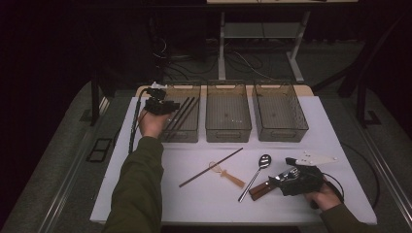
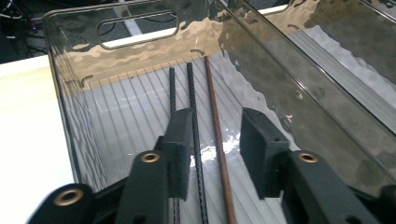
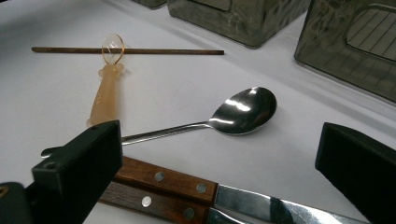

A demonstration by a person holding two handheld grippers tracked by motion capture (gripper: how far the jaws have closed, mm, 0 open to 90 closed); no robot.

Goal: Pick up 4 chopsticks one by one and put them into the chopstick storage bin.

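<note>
The left claw [image 2: 215, 154] was held inside the leftmost clear bin [image 2: 74, 84], its jaws parted to a moderate gap with nothing gripped. A brown chopstick [image 2: 217, 140] lay on the bin floor in the gap between the pads, touching neither, beside two black chopsticks [image 2: 192, 107]. The right claw [image 3: 219, 154] was held low over the worktop [image 3: 177, 93], its jaws standing wide and empty above two wood-handled knives [image 3: 163, 179]. A steel spoon [image 3: 243, 109] lay just beyond the knives, with a second brown chopstick [image 3: 140, 51] and an amber plastic spoon [image 3: 105, 93] farther off. A likely fault from this position was judged to be a snagged withdrawal: if the left claw were lifted at a tilt, a pad could drag a chopstick up the bin wall. At the right claw, the two knives lay touching, so closing on one handle could pinch both or push the spoon aside.
</note>
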